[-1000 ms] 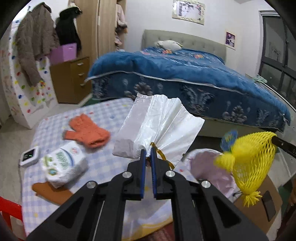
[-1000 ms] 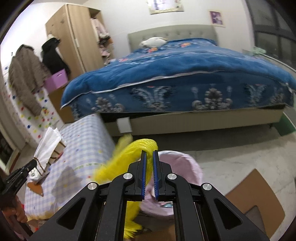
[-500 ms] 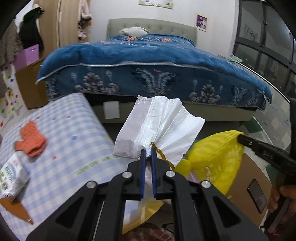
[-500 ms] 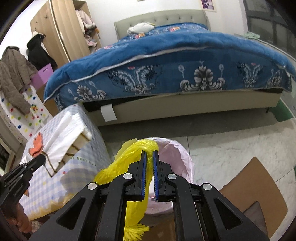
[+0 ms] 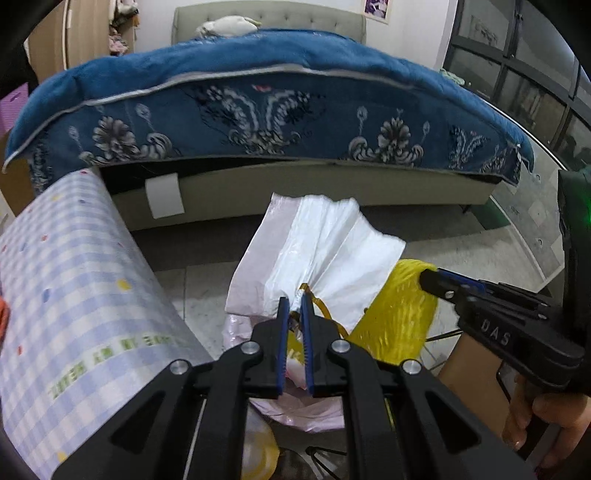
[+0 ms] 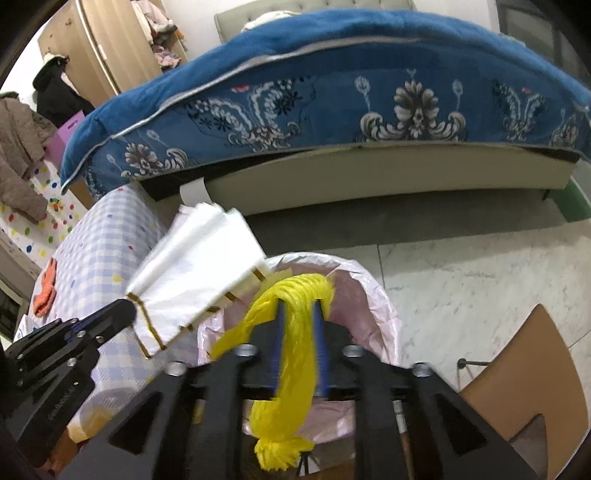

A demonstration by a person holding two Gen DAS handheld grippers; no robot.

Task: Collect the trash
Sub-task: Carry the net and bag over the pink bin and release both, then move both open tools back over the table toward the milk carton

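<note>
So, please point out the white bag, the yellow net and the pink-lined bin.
white bag [image 5: 325, 254], left wrist view, on its pleated middle
yellow net [image 6: 295, 354], right wrist view, on the stretch between the right tool's fingers
pink-lined bin [image 6: 373, 295], right wrist view, on its far rim

**A lived-in bedroom at home**

A wide bed [image 5: 266, 122] with a padded headboard [image 5: 269, 16] and a blue patterned quilt [image 6: 332, 96] fills the back of the room. A wooden wardrobe [image 6: 107, 48] stands open with clothes inside, and coats [image 6: 18, 147] hang beside it. A checked cloth [image 5: 74, 295] covers a low table, the floor [image 6: 461, 280] is pale tile, and a bin [image 6: 373, 295] with a pink liner stands by the bed.
</note>
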